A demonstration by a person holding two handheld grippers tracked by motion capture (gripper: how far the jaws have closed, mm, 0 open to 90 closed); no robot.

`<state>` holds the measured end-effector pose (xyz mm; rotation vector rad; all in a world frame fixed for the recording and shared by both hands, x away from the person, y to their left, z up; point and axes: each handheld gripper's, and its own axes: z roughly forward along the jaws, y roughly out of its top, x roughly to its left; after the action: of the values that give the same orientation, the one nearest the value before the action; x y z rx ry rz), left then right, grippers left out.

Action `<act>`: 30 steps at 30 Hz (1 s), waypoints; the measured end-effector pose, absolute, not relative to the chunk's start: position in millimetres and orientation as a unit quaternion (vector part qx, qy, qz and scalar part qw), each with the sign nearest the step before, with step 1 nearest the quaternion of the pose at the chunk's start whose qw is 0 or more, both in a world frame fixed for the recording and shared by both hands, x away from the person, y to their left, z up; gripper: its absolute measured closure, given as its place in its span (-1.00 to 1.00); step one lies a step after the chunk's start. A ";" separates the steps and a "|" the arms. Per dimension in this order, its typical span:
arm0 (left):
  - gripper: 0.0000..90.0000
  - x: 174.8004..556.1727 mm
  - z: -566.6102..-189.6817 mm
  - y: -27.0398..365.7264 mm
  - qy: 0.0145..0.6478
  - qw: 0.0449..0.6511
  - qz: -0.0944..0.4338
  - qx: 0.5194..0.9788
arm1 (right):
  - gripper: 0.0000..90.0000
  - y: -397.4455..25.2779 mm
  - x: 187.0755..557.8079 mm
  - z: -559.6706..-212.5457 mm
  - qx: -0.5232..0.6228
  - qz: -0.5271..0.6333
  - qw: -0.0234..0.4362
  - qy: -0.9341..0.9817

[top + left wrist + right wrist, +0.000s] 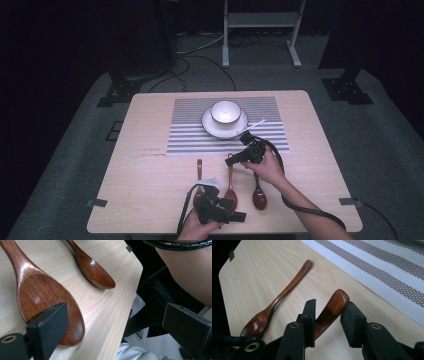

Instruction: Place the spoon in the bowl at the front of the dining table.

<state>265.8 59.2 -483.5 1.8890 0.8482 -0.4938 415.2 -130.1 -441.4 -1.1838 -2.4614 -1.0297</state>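
Hand-held gripper (327,322) jaws straddling spoon handle (331,308), second spoon (279,298) beside

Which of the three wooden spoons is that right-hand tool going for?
The middle spoon. Its handle tip sits between the open jaws of the right hand-held gripper, not clamped yet. The left spoon and right spoon lie apart from it.

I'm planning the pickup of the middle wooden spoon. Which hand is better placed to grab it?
Right. The right claw already straddles the middle spoon's handle end, jaws open either side. The left claw hangs open near the table edge, one jaw over that spoon's bowl.
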 end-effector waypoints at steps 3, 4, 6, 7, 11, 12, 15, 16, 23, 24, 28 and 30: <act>-0.88 266.0 -482.5 60.6 0.350 0.484 -0.202 0.776 | 0.49 -130.1 416.0 -440.8 -0.404 -0.354 0.115 -0.836; -0.88 266.0 -482.5 60.6 0.350 0.484 -0.202 0.776 | 0.49 -130.1 416.0 -440.8 -0.404 -0.354 0.115 -0.836; -0.88 266.3 -481.9 61.6 0.352 0.484 -0.202 0.776 | 0.59 -130.8 416.7 -439.8 -0.405 -0.357 0.116 -0.833; -0.88 266.3 -481.9 61.6 0.352 0.484 -0.202 0.776 | 0.59 -130.8 416.7 -439.8 -0.405 -0.357 0.116 -0.833; -0.88 266.1 -479.6 62.8 0.352 0.487 -0.200 0.774 | 0.64 -132.9 417.6 -438.3 -0.409 -0.361 0.124 -0.829; -0.88 266.3 -478.7 63.4 0.352 0.488 -0.198 0.774 | 0.66 -133.6 417.8 -437.7 -0.410 -0.363 0.125 -0.828; -0.88 266.6 -477.9 64.6 0.353 0.492 -0.196 0.771 | 0.74 -137.2 419.1 -433.9 -0.411 -0.375 0.140 -0.819; -0.88 266.8 -477.7 65.1 0.354 0.493 -0.196 0.771 | 0.76 -138.1 419.4 -432.6 -0.410 -0.376 0.142 -0.818; -0.88 267.4 -477.3 66.4 0.356 0.492 -0.193 0.771 | 0.84 -143.3 420.1 -421.7 -0.409 -0.391 0.151 -0.811; -0.88 267.5 -477.5 66.4 0.356 0.493 -0.193 0.770 | 0.85 -145.6 421.1 -417.4 -0.409 -0.398 0.154 -0.806; -0.88 267.6 -477.6 66.5 0.358 0.495 -0.193 0.768 | 0.85 -149.1 423.1 -410.5 -0.412 -0.409 0.160 -0.798; -0.88 267.8 -477.6 66.8 0.357 0.494 -0.193 0.769 | 0.85 -151.4 424.8 -406.9 -0.413 -0.417 0.162 -0.794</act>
<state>267.8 66.8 -477.6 1.8650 0.8662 -0.4685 424.8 -151.4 -406.9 -1.1790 -2.2650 -1.1890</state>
